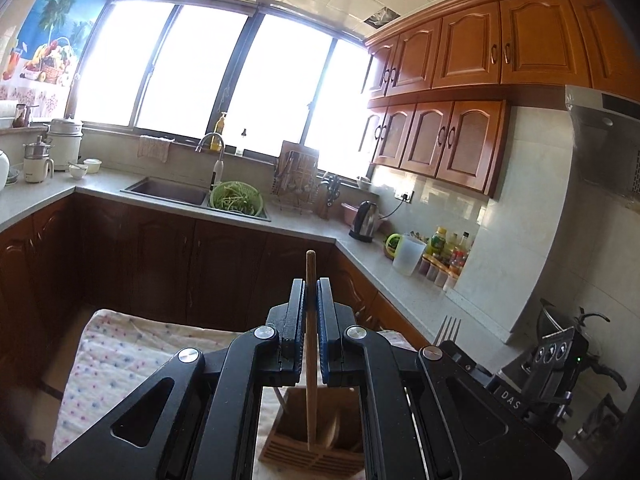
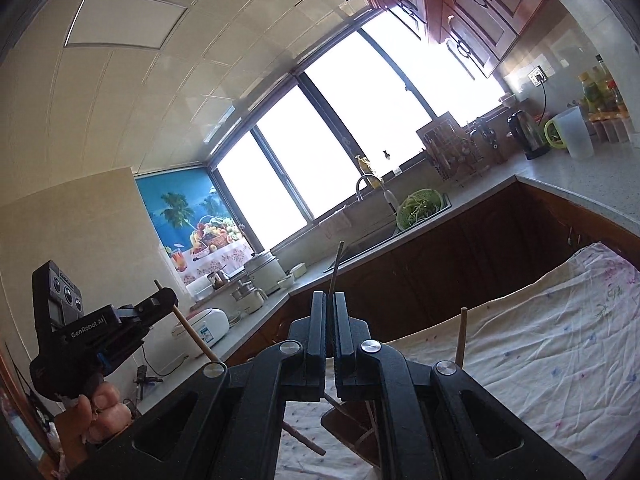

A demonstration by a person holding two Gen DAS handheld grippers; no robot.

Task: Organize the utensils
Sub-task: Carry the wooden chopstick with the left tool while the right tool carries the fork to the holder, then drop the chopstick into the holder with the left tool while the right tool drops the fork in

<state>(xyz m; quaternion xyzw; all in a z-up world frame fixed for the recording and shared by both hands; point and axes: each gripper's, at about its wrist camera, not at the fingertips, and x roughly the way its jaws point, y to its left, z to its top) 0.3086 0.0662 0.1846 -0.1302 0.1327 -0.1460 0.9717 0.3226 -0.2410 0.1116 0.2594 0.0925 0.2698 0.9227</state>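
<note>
My left gripper [image 1: 311,286] is shut on a wooden stick-like utensil handle [image 1: 311,344], held upright, its lower end inside a wooden utensil holder [image 1: 294,446] on the cloth-covered table. A metal fork [image 1: 448,328] stands tines-up to the right, held by my right gripper. In the right wrist view my right gripper [image 2: 329,300] is shut on that thin metal fork handle [image 2: 335,268]. The left gripper [image 2: 160,300] shows at the left with its wooden handle [image 2: 192,332]. Another wooden handle [image 2: 461,336] rises from the holder [image 2: 348,420] below.
The table carries a white dotted cloth [image 1: 120,360]. Kitchen counters run behind with a sink [image 1: 168,192], a green colander [image 1: 236,200], a kettle [image 1: 366,220] and bottles [image 1: 448,252]. A wooden stick [image 2: 304,438] lies on the cloth.
</note>
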